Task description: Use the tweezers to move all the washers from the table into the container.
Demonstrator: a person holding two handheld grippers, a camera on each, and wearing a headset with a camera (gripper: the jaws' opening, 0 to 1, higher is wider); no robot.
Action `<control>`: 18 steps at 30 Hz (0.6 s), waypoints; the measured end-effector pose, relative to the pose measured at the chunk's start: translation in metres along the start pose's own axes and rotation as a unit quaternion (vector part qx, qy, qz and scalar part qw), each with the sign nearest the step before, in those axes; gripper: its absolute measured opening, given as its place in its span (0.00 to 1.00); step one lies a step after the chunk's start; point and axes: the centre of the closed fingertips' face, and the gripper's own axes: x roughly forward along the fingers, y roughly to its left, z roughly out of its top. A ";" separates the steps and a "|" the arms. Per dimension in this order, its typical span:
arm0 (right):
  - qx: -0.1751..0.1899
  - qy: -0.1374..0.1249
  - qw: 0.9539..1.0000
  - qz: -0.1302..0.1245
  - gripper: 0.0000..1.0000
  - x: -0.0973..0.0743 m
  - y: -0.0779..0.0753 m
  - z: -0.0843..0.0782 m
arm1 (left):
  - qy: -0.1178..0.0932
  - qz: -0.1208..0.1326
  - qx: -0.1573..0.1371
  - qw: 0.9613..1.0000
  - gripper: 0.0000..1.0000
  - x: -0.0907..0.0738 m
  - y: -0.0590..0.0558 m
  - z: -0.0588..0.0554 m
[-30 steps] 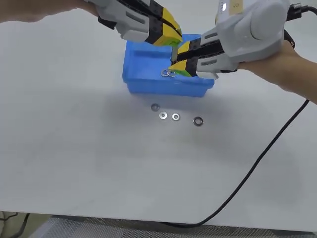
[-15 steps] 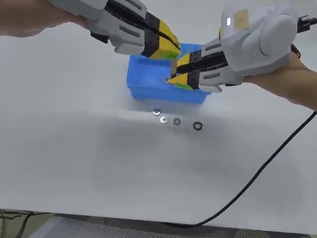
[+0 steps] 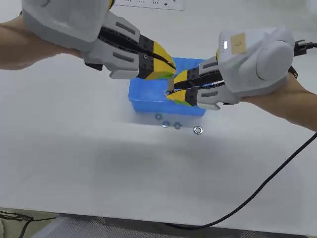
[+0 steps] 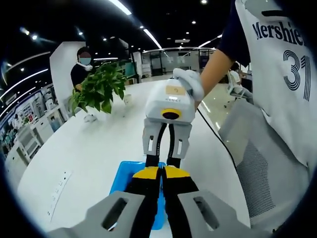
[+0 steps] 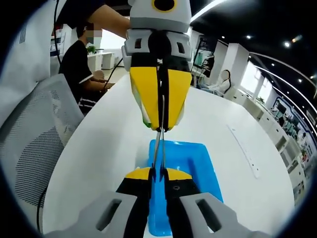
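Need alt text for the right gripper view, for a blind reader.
Thin metal tweezers run between the closed yellow tips of the right gripper, at the bottom, and those of the left gripper, facing it from above. Beneath them a blue container sits on a white table.

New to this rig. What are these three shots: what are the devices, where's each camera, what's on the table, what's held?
No robot: a person holds a two-jaw gripper in each hand. The wide picture comes from a headset camera looking down at the white table. The two round pictures come from fisheye cameras on the left gripper and the right gripper, each looking along its own jaws at the other gripper. On the table sit a blue container and, in front of it, four loose washers; a black cable lies at the right. The right gripper is closed on thin metal tweezers above the container. The left gripper's jaws are together at the tweezers' far end; whether it grips them is unclear.
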 end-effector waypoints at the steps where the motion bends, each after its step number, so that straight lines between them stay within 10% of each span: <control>1: -0.001 0.001 1.000 -0.001 0.10 0.000 0.000 0.001 | 0.000 0.001 0.001 1.000 0.05 0.000 0.000 0.000; 18: -0.011 -0.012 1.000 -0.019 0.11 -0.010 -0.006 0.019 | 0.002 -0.002 0.025 1.000 0.05 -0.012 0.001 0.016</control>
